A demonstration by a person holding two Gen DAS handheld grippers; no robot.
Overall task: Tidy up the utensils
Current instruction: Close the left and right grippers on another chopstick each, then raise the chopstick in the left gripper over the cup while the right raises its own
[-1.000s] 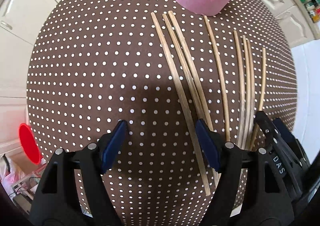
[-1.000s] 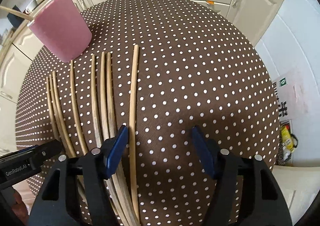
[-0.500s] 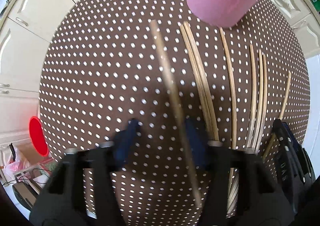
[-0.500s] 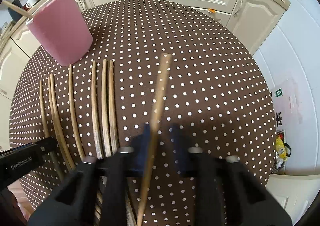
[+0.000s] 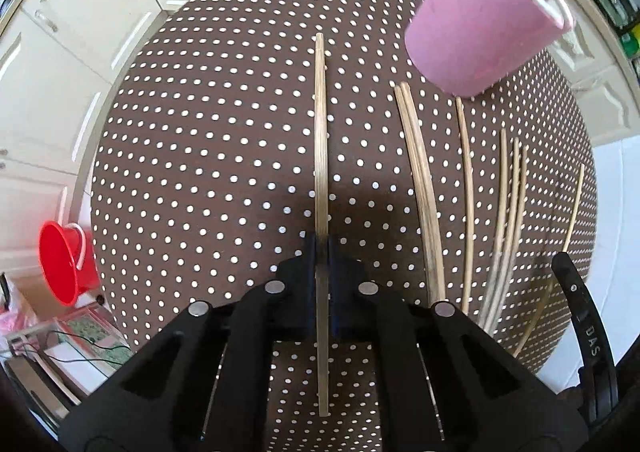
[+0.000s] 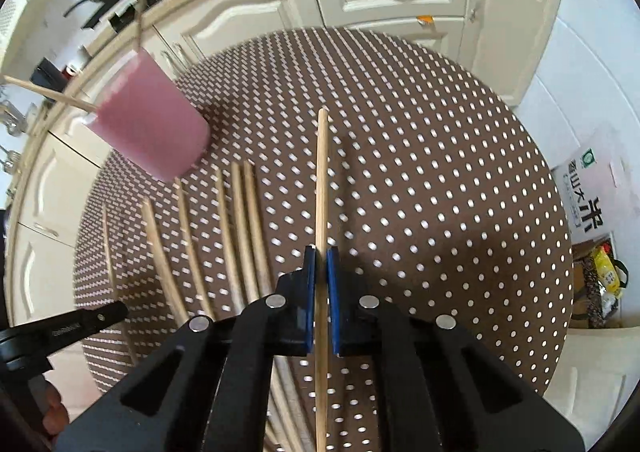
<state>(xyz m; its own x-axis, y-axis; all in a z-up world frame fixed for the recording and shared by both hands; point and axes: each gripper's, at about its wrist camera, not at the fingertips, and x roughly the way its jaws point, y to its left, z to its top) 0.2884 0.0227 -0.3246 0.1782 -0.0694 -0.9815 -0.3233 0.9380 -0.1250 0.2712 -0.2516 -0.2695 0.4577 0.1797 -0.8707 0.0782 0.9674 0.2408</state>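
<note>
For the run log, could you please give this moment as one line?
left gripper: shut on chopstick | right gripper: shut on chopstick | pink cup: upright on table

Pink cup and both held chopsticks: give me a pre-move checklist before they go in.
1. Left gripper shut on a pale bamboo chopstick: ok.
2. Right gripper shut on a second bamboo chopstick: ok.
3. Both sticks lie straight along the fingers, not skewed: ok.
4. Pink plastic cup upright on the brown polka-dot tablecloth: ok.
5. Room left in the cup, which already holds sticks: cannot tell, inside hidden.
6. Loose chopsticks on the cloth clear of both grippers: ok.
</note>
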